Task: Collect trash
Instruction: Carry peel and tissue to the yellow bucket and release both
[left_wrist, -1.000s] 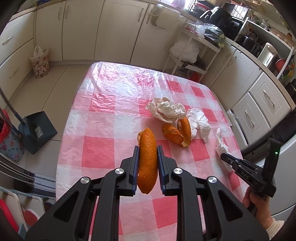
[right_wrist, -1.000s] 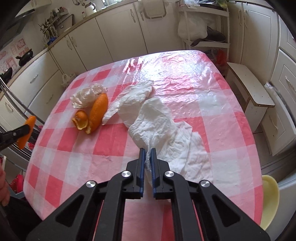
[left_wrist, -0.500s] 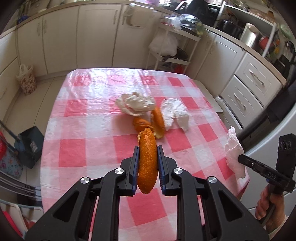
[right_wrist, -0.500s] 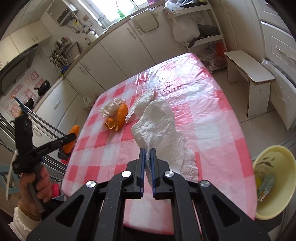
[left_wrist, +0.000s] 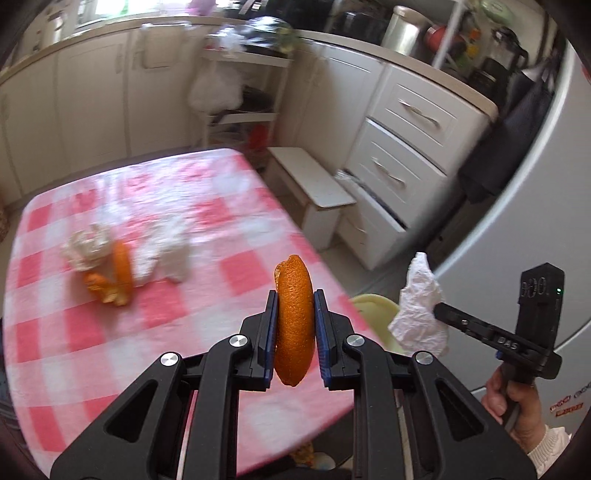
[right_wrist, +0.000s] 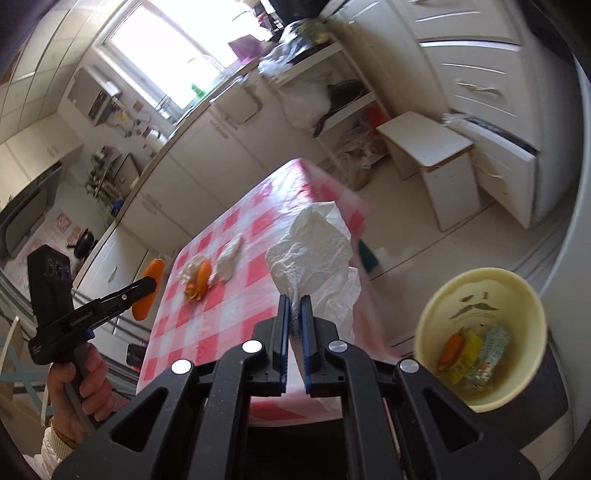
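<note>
My left gripper (left_wrist: 295, 295) is shut on an orange peel (left_wrist: 294, 321) and holds it in the air over the table's near right corner. My right gripper (right_wrist: 294, 301) is shut on a crumpled white tissue (right_wrist: 314, 254) and holds it off the table, left of a yellow bin (right_wrist: 480, 295) with wrappers and a peel inside. On the pink checked tablecloth (left_wrist: 110, 332) lie more orange peels (left_wrist: 118, 273), a crumpled tissue (left_wrist: 86, 247) and a white napkin (left_wrist: 166, 251). The bin's rim (left_wrist: 373, 302) shows past the table edge in the left wrist view.
A low white stool (left_wrist: 314, 181) stands beyond the table's right side. White drawers (left_wrist: 406, 140) and a fridge (left_wrist: 546, 221) line the right. A shelf rack with bags (left_wrist: 229, 81) stands by the far cabinets.
Both grippers have swung to the right, off the table's right edge, carrying the peel and the tissue. The yellow bin has come close beside the right gripper.
</note>
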